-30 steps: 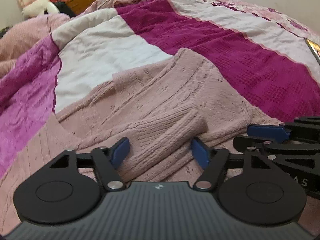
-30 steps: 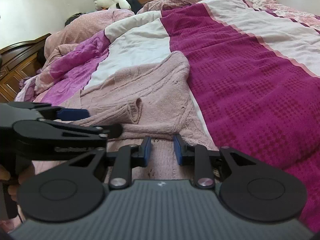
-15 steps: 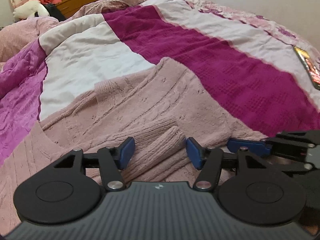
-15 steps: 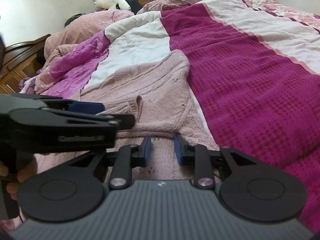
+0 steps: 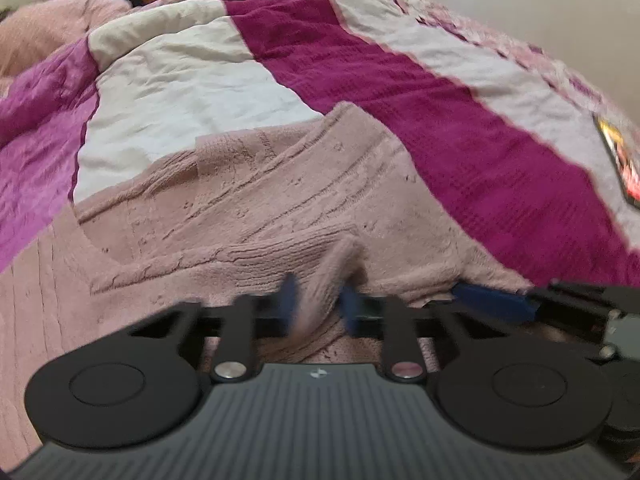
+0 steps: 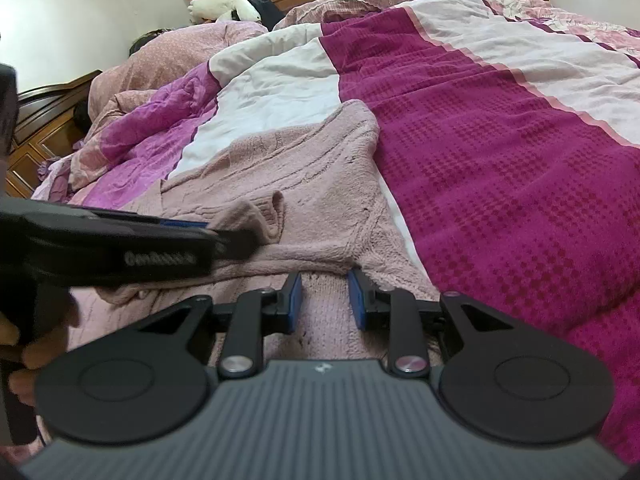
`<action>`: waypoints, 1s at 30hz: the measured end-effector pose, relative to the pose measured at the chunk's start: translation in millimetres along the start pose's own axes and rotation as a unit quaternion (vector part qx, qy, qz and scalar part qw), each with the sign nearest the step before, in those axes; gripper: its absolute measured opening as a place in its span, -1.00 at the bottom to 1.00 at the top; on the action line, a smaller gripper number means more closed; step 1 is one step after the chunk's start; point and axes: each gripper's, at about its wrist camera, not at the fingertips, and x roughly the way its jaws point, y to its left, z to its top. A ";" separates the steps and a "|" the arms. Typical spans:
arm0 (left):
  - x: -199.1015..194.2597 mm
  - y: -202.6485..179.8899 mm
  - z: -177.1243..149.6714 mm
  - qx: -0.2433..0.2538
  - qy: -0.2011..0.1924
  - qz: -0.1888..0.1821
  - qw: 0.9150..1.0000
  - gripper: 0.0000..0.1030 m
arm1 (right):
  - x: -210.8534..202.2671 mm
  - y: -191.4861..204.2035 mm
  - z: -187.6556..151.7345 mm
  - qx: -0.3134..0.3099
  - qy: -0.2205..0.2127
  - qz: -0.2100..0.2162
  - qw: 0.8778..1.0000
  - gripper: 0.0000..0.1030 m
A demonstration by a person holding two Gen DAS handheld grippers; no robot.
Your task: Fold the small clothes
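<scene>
A pale pink knitted sweater (image 5: 280,192) lies spread on the bed, its sleeve folded across the body; it also shows in the right wrist view (image 6: 304,184). My left gripper (image 5: 318,304) is shut on the ribbed sleeve cuff (image 5: 324,276), the blue pads blurred by motion. It shows from the side in the right wrist view (image 6: 224,240), at the cuff (image 6: 264,216). My right gripper (image 6: 326,300) has its pads close on either side of the sweater's near edge; whether they pinch the knit is unclear. It shows at the right in the left wrist view (image 5: 492,304).
The bed is covered by a quilt (image 6: 500,168) with magenta, white and purple panels. A phone (image 5: 620,160) lies on the quilt at far right. Pillows and a white stuffed toy (image 6: 224,4) lie at the head of the bed, beside a wooden dresser (image 6: 36,136).
My left gripper's jaws have closed from wide open onto the sleeve cuff and moved forward. My right gripper has stayed in place at the sweater's near edge.
</scene>
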 end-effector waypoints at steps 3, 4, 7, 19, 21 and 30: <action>-15.0 11.9 1.3 -0.041 -0.025 0.012 0.999 -0.84 | -0.3 0.2 -0.5 -0.001 0.000 0.000 1.000 -0.47; -21.7 15.6 1.5 -0.049 -0.036 0.021 0.998 -0.84 | -0.3 0.2 -0.5 -0.002 0.000 0.000 1.000 -0.47; -47.8 34.5 0.0 -0.089 -0.068 0.042 0.993 -0.84 | -0.3 0.5 -0.8 -0.002 -0.001 -0.001 1.000 -0.47; -115.0 154.0 -61.7 -0.237 -0.102 0.196 0.946 -0.84 | -0.1 -0.3 6.9 0.012 0.015 -0.002 1.000 -0.46; -116.4 173.1 -79.3 -0.269 -0.094 0.208 0.936 -0.84 | 0.0 1.9 6.0 0.005 0.016 -0.007 1.000 -0.46; -129.0 215.6 -127.5 -0.344 -0.120 0.204 0.909 -0.82 | 0.8 11.7 10.5 -0.016 0.034 -0.026 0.999 -0.45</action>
